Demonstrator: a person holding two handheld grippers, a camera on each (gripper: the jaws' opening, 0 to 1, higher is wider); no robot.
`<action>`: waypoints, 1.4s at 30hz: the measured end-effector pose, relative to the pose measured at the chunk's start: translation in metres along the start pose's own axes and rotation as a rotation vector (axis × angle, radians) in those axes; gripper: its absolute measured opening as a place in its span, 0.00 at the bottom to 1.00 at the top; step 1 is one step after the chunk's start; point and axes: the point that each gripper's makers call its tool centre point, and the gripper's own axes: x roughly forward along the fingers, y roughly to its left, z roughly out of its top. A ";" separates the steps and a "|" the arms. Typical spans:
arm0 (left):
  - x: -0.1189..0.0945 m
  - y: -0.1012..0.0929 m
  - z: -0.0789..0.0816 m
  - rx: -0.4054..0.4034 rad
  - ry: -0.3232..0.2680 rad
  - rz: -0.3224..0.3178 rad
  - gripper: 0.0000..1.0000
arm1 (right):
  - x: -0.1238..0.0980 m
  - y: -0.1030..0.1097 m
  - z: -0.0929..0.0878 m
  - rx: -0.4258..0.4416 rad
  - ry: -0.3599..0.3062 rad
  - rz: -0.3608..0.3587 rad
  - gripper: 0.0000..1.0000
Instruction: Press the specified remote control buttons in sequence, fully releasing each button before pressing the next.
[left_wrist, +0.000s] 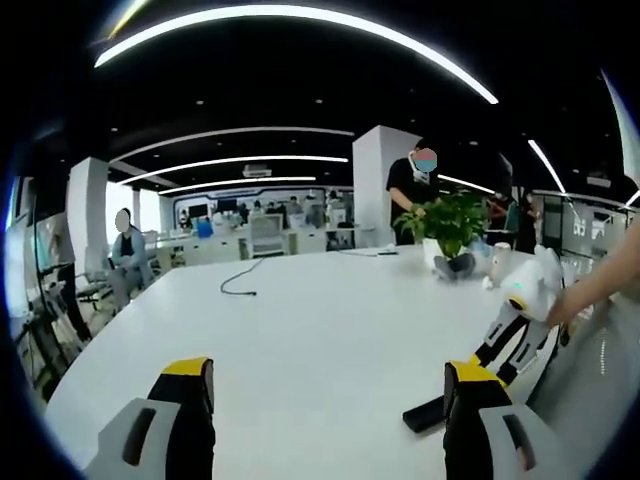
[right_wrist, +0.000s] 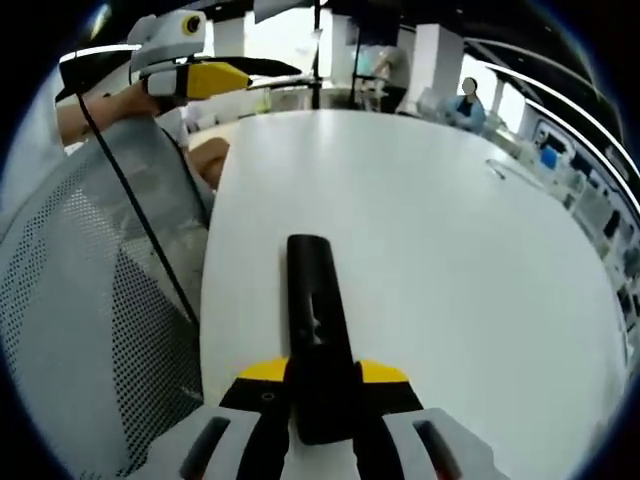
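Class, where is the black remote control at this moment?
In the right gripper view, the remote control lies on the white table, its near end between the right gripper fingers. In the left gripper view it lies bottom right.

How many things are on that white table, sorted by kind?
Remote control: 1, black, held between the right tongs
Potted plant: 1
Loose cable: 1
Total: 3 on the table
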 end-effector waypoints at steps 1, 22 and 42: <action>0.000 0.000 -0.001 0.002 0.004 0.003 0.99 | 0.000 -0.002 0.001 0.001 -0.002 0.000 0.21; 0.000 0.003 -0.006 -0.025 0.032 0.009 0.98 | 0.005 -0.045 0.009 0.029 -0.025 -0.020 0.21; 0.000 0.004 -0.005 -0.021 0.023 0.015 0.99 | 0.009 -0.077 0.012 0.021 -0.016 -0.024 0.21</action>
